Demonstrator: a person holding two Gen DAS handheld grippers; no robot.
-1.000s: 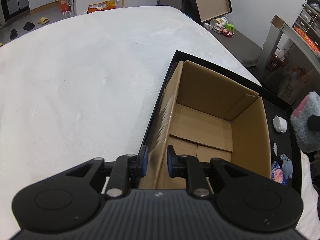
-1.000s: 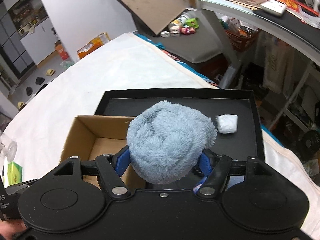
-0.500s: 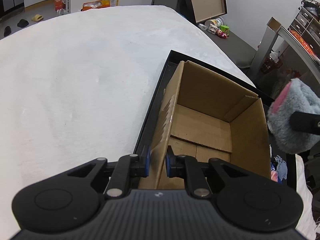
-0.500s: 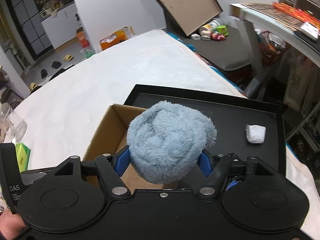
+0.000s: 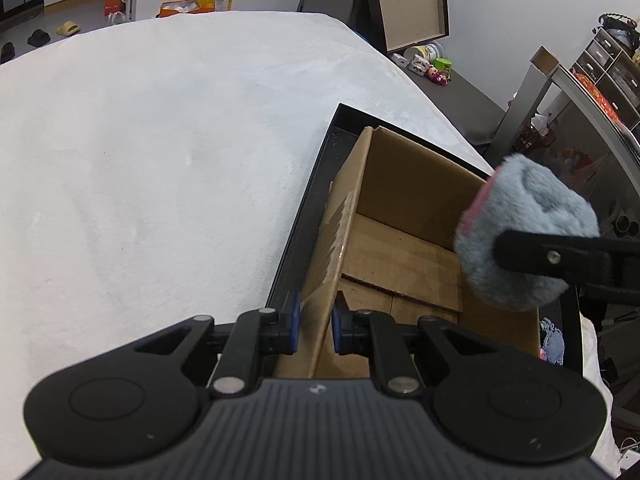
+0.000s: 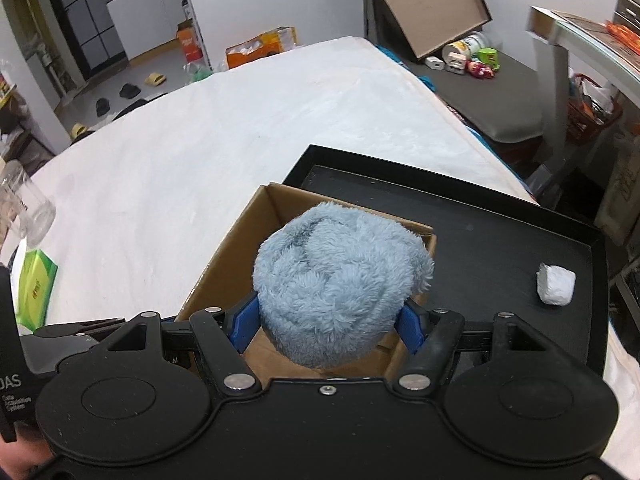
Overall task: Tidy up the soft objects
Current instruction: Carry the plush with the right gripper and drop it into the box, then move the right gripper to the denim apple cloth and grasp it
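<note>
Both are clamped: right gripper on the fluffy blue bundle, left gripper on the cardboard box wall.

The right gripper, carrying the blue plush, has moved leftward from above the black tray to over the open cardboard box, entering the left wrist view.

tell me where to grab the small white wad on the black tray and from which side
Grip the white wad across its short middle, coming straight down from above. It lies alone on the flat black tray, clear of the cardboard box, so nothing blocks the fingers.
</note>
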